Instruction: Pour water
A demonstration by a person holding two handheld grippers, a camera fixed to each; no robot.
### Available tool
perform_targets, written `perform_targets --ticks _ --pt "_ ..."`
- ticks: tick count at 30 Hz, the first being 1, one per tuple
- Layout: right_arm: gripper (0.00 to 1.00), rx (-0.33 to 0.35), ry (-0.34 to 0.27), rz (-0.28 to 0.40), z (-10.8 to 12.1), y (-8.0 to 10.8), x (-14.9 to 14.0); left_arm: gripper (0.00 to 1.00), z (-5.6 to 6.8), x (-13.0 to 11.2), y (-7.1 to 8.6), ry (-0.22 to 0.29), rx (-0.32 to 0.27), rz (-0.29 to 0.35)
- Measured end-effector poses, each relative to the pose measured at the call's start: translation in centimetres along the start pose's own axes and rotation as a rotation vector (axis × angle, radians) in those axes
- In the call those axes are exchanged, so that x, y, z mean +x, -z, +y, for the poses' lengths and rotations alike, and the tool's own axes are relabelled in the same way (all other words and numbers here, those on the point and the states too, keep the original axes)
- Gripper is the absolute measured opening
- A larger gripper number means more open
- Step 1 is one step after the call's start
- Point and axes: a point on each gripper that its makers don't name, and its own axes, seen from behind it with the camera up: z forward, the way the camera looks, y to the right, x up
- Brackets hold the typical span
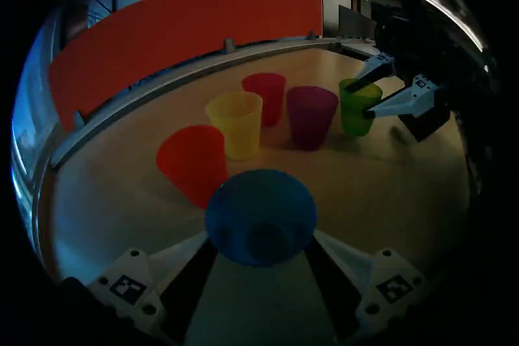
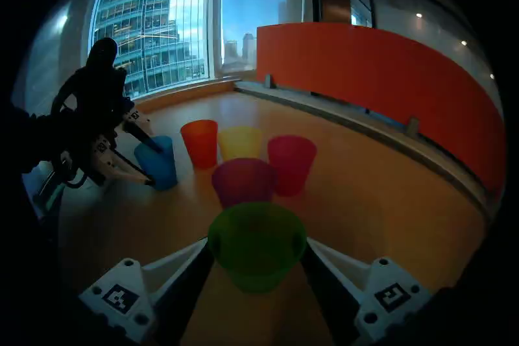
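My left gripper [image 1: 259, 245] is shut on a blue cup [image 1: 261, 215], one finger on each side of it. Beyond it on the wooden table [image 1: 389, 177] stand an orange cup [image 1: 193, 161], a yellow cup [image 1: 237, 122], a red cup [image 1: 266, 96] and a purple cup [image 1: 311, 115]. My right gripper [image 2: 257, 258] is shut on a green cup [image 2: 257, 239]. Across the table the green cup [image 1: 359, 106] sits upright between the right gripper's [image 1: 366, 96] white fingers. The blue cup [image 2: 157, 161] rests on the table in the left gripper [image 2: 150, 163]. I cannot tell whether any cup holds water.
A long orange partition [image 1: 181, 28] with a grey rail runs along the table's far edge. Large windows [image 2: 156, 28] close off one end of the room. The person holding the grippers is a dark shape [image 2: 91, 106]. Bare tabletop [image 2: 389, 216] lies to the right of the cups.
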Motion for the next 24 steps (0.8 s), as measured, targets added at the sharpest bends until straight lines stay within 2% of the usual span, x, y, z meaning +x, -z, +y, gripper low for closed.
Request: perform_targets --ticks 9,24 --pt "0.90 -0.004 -0.005 -0.009 0.1 -0.6 -0.9 0.87 0.0 -1.0 0.5 0.012 0.001 -0.012" --pt "0.91 -0.015 -0.006 -0.007 0.1 -0.3 -1.5 0.87 0.4 -1.7 1.8 0.023 0.003 -0.014"
